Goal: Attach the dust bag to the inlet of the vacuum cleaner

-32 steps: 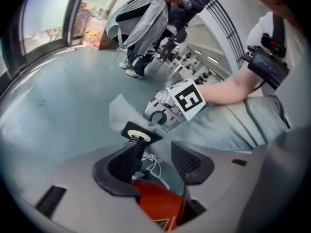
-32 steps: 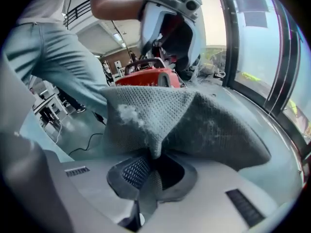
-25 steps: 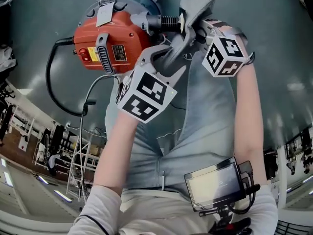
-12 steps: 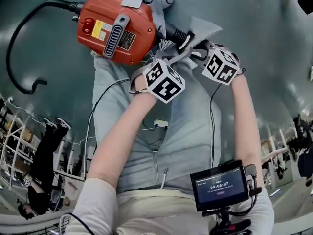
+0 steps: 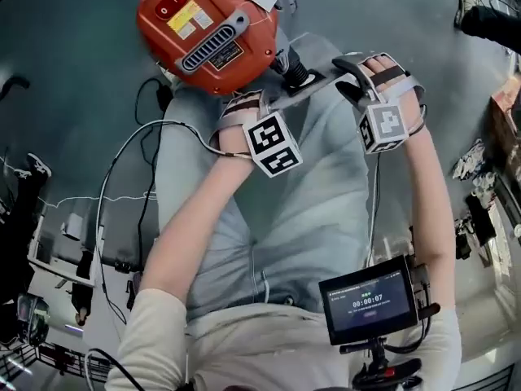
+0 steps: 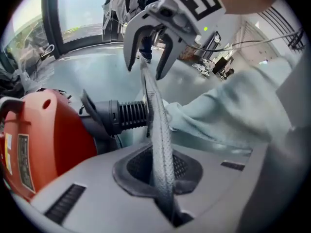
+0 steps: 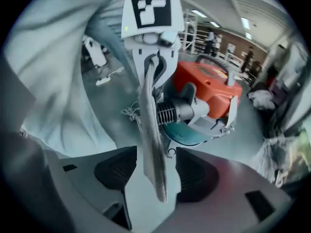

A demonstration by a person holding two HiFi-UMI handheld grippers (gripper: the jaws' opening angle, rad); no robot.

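Note:
The orange vacuum cleaner (image 5: 207,27) lies on the floor with its black ribbed inlet (image 5: 293,68) pointing toward me. The grey dust bag's edge (image 5: 313,88) stretches as a strip between both grippers, just in front of the inlet (image 6: 124,116). My left gripper (image 5: 273,103) is shut on this strip (image 6: 160,144). My right gripper (image 5: 348,73) sits at the strip's other end. Its jaws are opening, and the bag edge (image 7: 153,149) hangs between them without touching either pad. In the right gripper view the left gripper (image 7: 150,67) pinches the strip beside the inlet (image 7: 167,111).
My legs in pale jeans (image 5: 269,218) run down the middle of the head view. Cables (image 5: 122,161) loop on the floor at left. A small monitor (image 5: 370,300) hangs at my chest. Someone's shoes (image 5: 488,15) stand at the top right. The vacuum's teal base (image 7: 187,132) shows below the inlet.
The left gripper has closed on the bag's edge and dropped a little. The right gripper has rolled, slid right away from the left one, and its jaws have parted off the bag.

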